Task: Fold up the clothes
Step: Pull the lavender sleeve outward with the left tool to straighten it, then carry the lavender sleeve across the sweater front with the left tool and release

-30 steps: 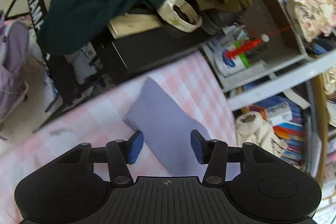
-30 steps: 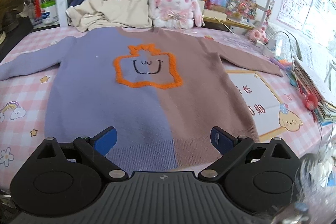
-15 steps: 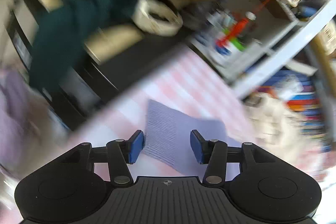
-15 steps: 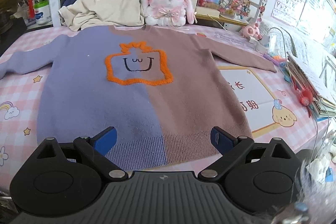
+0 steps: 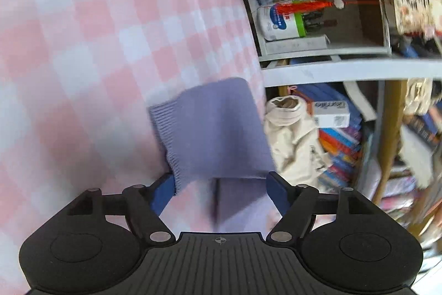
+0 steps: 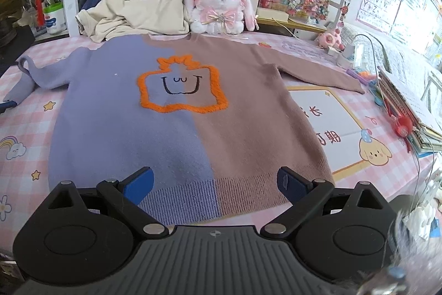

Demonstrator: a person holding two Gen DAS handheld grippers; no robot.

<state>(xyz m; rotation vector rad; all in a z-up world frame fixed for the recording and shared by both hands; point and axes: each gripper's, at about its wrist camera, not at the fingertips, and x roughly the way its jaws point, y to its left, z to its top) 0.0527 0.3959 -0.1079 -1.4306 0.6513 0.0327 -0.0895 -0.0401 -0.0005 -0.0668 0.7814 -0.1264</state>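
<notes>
Since earlier, left tongs (image 5: 221, 191) advanced, opening around the sweater's (image 6: 179, 112) soft lavender cuff (image 5: 176, 143), ungripped; right tongs (image 6: 215, 184) released.

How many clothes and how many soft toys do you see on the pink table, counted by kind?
Sweaters: 1, the purple and brown sweater lying flat.
Cream garments: 1, the cream garment crumpled behind it.
Plush toys: 2, the white plush rabbit and the small pink plush.
Total: 4
</notes>
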